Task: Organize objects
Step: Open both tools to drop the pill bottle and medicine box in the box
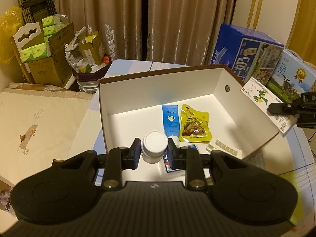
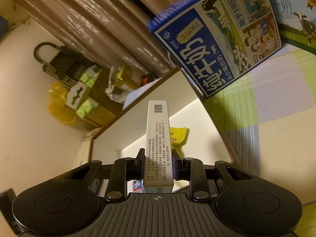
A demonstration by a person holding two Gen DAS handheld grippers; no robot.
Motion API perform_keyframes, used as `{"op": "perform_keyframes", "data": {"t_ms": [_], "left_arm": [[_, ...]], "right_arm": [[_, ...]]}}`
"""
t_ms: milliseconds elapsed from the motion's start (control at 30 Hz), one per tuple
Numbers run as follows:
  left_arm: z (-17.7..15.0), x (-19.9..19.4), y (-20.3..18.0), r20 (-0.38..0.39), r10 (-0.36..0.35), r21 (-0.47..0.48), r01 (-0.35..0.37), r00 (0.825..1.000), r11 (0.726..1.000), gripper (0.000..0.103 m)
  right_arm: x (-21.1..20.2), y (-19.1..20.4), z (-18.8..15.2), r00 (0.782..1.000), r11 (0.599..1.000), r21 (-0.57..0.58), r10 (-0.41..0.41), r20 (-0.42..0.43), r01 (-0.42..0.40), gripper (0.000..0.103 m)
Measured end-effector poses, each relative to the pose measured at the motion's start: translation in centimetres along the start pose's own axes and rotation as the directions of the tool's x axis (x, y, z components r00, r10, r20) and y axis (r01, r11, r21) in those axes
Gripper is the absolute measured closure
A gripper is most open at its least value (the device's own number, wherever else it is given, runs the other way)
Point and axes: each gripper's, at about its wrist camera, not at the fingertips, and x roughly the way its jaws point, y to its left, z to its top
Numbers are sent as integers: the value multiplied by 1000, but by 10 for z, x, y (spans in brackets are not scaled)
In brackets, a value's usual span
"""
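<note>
We count one open white box [image 1: 197,83]; inside it one blue tube [image 1: 169,120], one yellow snack pouch [image 1: 194,126], one blister strip [image 1: 224,148]; one white bottle [image 1: 154,146]; one printed carton [image 2: 158,144]; two blue milk cartons [image 1: 248,53]; two grippers [image 1: 154,148].

box left half [image 1: 126,126]: free | right: tube [image 1: 169,121], pouch [image 1: 194,126]

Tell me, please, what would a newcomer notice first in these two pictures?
Probably the big open white box in the middle of the table, with a blue tube and a yellow snack pouch lying on its floor. The left gripper holds a white jar over its near edge, while the right gripper clamps a slim carton at its right wall.
</note>
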Motion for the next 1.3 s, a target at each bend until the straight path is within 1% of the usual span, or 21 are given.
{"op": "perform_keyframes", "data": {"t_ms": [200, 333, 467, 567, 667, 767, 900, 967, 1067, 1133, 1300], "left_arm": [[7, 18, 4, -27, 4, 9, -3, 1000, 1000, 80], [8, 28, 6, -46, 3, 10, -3, 999, 1000, 80], [8, 37, 7, -63, 1, 12, -1, 998, 1000, 80], [7, 42, 8, -74, 2, 12, -2, 997, 1000, 80], [6, 45, 8, -80, 4, 13, -3, 997, 1000, 80], [6, 46, 8, -85, 4, 13, -3, 996, 1000, 80], [6, 48, 8, -91, 5, 16, -4, 996, 1000, 80], [7, 49, 8, -95, 6, 18, -5, 995, 1000, 80], [7, 50, 7, -100, 8, 22, -6, 995, 1000, 80], [8, 50, 7, -104, 9, 25, -7, 994, 1000, 80], [8, 53, 6, -121, 15, 29, -11, 993, 1000, 80]], "right_arm": [[33, -1, 7, 995, 995, -48, -95, -32, 93, 80], [51, 3, 7, 982, 975, -131, -188, -37, 181, 80], [68, 13, -1, 963, 934, -250, -269, -27, 254, 80], [84, 20, -7, 945, 893, -334, -327, -21, 302, 80], [97, 23, -16, 929, 851, -408, -370, -15, 332, 80], [106, 22, -21, 924, 829, -444, -382, -6, 339, 80], [111, 22, -20, 922, 818, -463, -386, -3, 341, 80], [115, 22, -19, 913, 804, -482, -407, -19, 348, 80], [114, 22, -17, 916, 808, -484, -399, -32, 335, 79], [110, 22, -16, 924, 818, -478, -382, -33, 321, 76], [102, 21, -15, 937, 843, -451, -348, -42, 293, 73]]}}
